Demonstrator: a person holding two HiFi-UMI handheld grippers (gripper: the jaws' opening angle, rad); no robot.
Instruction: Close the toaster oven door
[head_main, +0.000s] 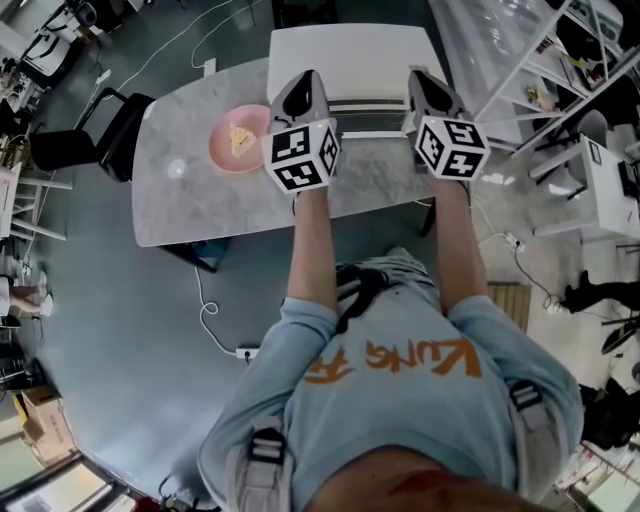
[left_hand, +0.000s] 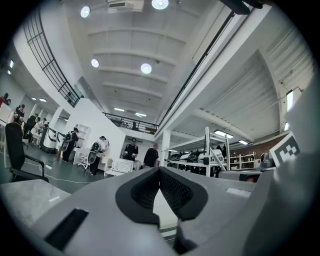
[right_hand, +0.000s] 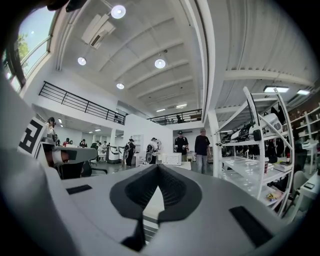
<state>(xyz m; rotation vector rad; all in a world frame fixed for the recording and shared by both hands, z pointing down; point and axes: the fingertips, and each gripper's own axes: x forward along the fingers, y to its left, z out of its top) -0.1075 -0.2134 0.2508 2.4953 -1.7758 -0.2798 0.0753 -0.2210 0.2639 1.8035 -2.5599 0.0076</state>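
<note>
Bare forearms (head_main: 312, 250) are holding the left gripper (head_main: 305, 82) and right gripper (head_main: 426, 80), fingers together and empty, over the white boxy toaster oven (head_main: 350, 55) on the grey marble counter (head_main: 180, 200); closed tips risk skidding off mid-push

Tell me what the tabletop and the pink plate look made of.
Tabletop: marble or marble-look laminate; pale grey veining, glossy, with a glare spot. Pink plate: smooth ceramic or plastic, hard to tell; even colour, slight sheen.

Left gripper (head_main: 303, 92), right gripper (head_main: 432, 90) side by side, pointing forward, jaws closed, empty.
</note>
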